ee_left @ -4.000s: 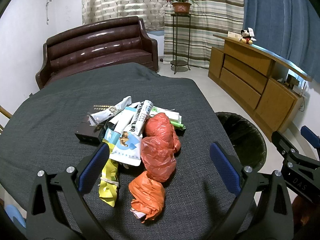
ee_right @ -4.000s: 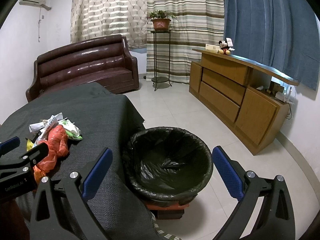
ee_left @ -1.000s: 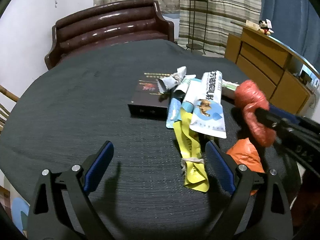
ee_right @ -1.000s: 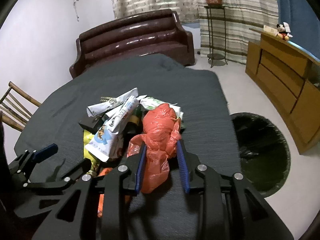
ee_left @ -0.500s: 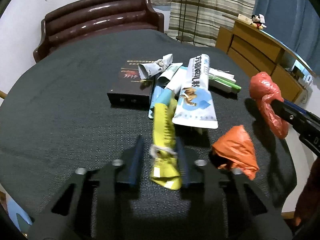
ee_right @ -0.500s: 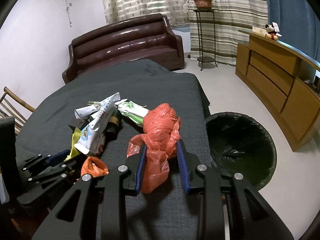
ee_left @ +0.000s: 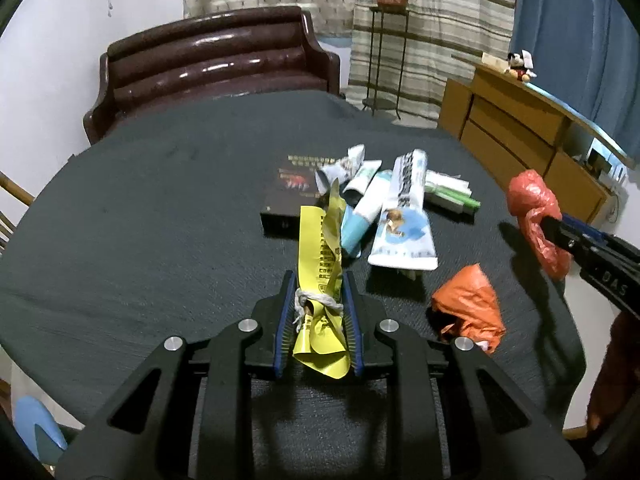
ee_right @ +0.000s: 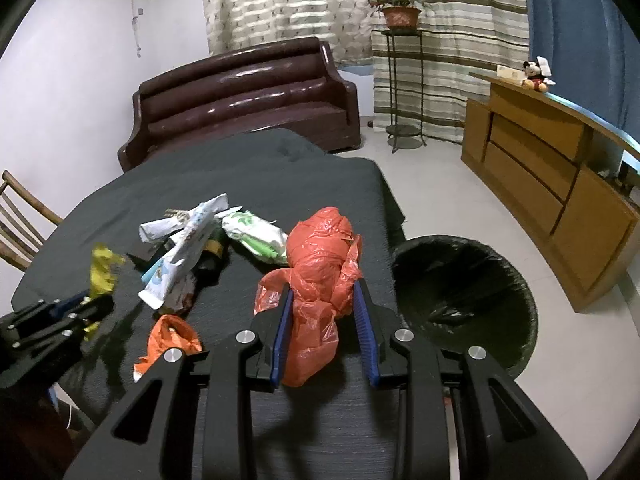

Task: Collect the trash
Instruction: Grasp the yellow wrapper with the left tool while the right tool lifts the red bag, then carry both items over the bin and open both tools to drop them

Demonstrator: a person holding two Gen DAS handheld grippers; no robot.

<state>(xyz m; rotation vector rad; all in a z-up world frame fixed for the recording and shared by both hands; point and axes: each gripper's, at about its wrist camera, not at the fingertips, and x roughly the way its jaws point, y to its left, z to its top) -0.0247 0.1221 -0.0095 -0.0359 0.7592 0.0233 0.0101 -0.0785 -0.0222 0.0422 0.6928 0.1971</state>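
My left gripper (ee_left: 319,280) is shut on a crumpled yellow wrapper (ee_left: 320,240) tied with white string, held just above the dark-clothed table (ee_left: 160,208). My right gripper (ee_right: 322,294) is shut on a red plastic bag (ee_right: 320,252) over the table's right edge. In the left wrist view that red bag (ee_left: 534,204) hangs at the far right. A small orange bag (ee_left: 468,308) lies on the cloth between the grippers. A bin with a black liner (ee_right: 460,292) stands on the floor right of the table.
A pile of trash lies mid-table: a white-and-blue pouch (ee_left: 404,224), a dark box (ee_left: 286,196), a green-and-white pack (ee_right: 256,236). Beyond are a brown sofa (ee_right: 248,96), a wooden cabinet (ee_right: 552,184) and a plant stand (ee_right: 400,80). A wooden chair (ee_right: 20,224) is at the left.
My left gripper, open a second ago, has shut on the yellow wrapper and raised it off the cloth. The right gripper has carried the red bag rightwards, nearer the bin.
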